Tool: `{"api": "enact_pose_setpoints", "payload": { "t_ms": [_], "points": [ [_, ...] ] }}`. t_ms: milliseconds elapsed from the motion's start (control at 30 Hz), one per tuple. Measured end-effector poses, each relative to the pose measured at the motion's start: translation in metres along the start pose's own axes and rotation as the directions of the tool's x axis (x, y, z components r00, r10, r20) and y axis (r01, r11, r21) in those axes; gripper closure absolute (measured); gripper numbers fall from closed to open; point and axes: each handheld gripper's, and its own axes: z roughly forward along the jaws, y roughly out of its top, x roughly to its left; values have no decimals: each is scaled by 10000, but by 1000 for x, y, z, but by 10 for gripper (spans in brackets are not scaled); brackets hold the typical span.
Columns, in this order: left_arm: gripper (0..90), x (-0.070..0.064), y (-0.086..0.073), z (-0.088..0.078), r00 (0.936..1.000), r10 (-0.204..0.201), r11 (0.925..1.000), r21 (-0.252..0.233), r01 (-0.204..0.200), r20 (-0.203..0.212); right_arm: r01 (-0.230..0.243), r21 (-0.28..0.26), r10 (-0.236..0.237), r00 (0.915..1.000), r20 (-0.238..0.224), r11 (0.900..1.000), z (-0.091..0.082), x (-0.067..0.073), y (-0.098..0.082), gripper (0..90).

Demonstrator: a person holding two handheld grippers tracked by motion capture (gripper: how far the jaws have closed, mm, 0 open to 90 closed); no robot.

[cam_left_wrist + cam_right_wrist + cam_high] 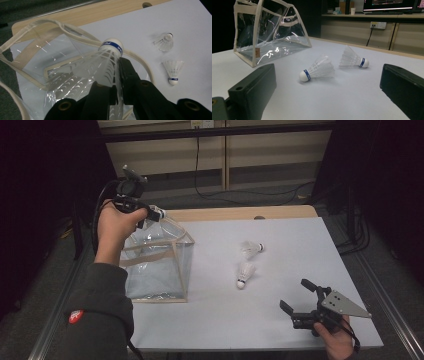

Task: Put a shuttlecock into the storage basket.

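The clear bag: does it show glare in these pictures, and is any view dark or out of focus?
Left gripper view: small white glints on the bag, and the held shuttlecock is sharp. Right gripper view: brighter streaks of glare on the bag's lower panel; the near jaws look soft. High view: the table is evenly lit, its surroundings are very dark, and shadows under the two loose shuttlecocks are faint.

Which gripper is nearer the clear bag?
Left. The left gripper hovers at the clear bag's open top, shut on a shuttlecock. The right gripper rests open at the table's near right corner, well away from the bag.
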Motion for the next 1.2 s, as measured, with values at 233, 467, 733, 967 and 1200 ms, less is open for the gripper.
{"api": "enact_pose_setpoints", "payload": {
  "t_ms": [233,467,733,967,1200],
  "points": [
    [860,6,-4,1,9998,-199,9998,45,199,-68,6,-13,-6,10000,0,10000,0,0,0,3],
    [858,11,-7,2,9996,-236,9997,55,237,-123,40,-24,-40,10000,-4,10000,0,0,0,3],
    [857,14,-9,6,9993,-308,9994,161,312,-216,24,-25,-24,10000,-23,10000,0,0,0,3],
    [854,17,-11,7,9990,-387,9991,138,391,-232,-19,6,19,10000,-11,10000,0,0,0,3],
    [854,21,-12,10,9983,-542,9984,163,545,-209,64,-8,-64,10000,-11,10000,0,0,0,3]
  ]
}}
